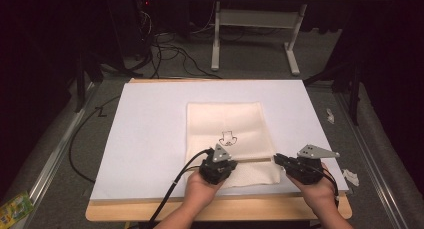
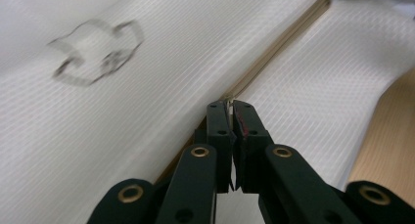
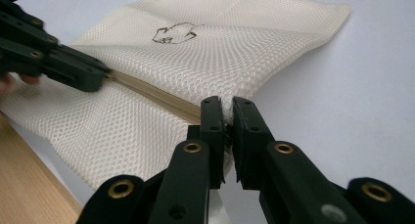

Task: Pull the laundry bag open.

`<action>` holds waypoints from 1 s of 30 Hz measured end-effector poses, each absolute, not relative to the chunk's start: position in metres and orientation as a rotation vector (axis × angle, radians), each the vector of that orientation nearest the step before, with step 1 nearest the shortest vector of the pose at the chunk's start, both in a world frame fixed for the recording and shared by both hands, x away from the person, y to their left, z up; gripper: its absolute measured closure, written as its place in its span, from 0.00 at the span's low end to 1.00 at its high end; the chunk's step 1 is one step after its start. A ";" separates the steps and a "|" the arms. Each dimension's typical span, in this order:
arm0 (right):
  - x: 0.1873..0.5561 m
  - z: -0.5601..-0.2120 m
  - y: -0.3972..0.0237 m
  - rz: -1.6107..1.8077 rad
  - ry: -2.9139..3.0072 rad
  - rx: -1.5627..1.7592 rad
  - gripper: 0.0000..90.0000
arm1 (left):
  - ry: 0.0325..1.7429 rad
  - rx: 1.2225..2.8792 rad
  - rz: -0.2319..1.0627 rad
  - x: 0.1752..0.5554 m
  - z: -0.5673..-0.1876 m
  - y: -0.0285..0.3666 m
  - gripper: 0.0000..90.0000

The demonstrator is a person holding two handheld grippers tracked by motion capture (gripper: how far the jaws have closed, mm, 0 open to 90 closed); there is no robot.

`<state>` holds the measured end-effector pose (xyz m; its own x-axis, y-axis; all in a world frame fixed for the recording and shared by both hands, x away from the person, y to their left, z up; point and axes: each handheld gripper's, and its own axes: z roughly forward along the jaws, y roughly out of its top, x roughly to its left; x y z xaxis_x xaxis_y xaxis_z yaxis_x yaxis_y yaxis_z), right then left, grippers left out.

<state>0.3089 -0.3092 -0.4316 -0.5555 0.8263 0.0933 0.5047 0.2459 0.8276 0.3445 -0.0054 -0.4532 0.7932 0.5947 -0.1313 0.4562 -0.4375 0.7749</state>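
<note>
Two hand-held grippers clamp a cream mesh bag [image 1: 227, 134] lying flat on a white sheet [image 1: 150, 134] that covers a wooden table [image 1: 130, 211]. At far left on the grey floor, a green packet [image 1: 12, 209] lies beside a metal rail, and a black cable [image 1: 80, 139] loops along the table's left edge.

On the bag's near half, the left gripper [image 1: 218, 165], held in the person's left hand [image 1: 200, 191], sits over a tan zipper line [image 1: 255, 160] that runs across the mesh. In the left gripper view its jaws are pressed together on a thin bit of material at that zipper line [image 2: 274, 48]; whether it is the slider or a fold of fabric cannot be told. A small dark line drawing [image 1: 228, 137] is printed on the bag just beyond this gripper, blurred in the left gripper view [image 2: 95, 50].

At the bag's right edge, the right gripper [image 1: 278, 159], held in the right hand [image 1: 317, 191], meets the end of the zipper. In the right gripper view its jaws are closed on a pinch of the bag's mesh [image 3: 161, 72] at that corner, with the left gripper [image 3: 100, 77] reaching in from the left onto the zipper line [image 3: 151, 94].

Right of the table, two crumpled white scraps [image 1: 351, 176] lie on the floor. Beyond the table stands a white frame [image 1: 255, 19].
</note>
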 end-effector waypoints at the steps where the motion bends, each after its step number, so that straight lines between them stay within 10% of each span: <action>1: 0.309 -0.432 -0.310 1.225 2.160 1.225 0.95 | 0.786 2.118 0.210 0.344 -0.453 0.003 0.97; 16: 0.312 -0.435 -0.327 1.210 2.124 1.291 0.95 | 1.009 2.005 0.178 0.349 -0.461 0.123 0.97; 25: 0.311 -0.441 -0.324 1.181 2.140 1.279 0.90 | 0.972 2.050 0.192 0.346 -0.466 0.122 0.96; 30: 0.313 -0.444 -0.336 1.246 2.090 1.311 0.64 | 0.966 1.940 0.265 0.342 -0.456 0.135 0.68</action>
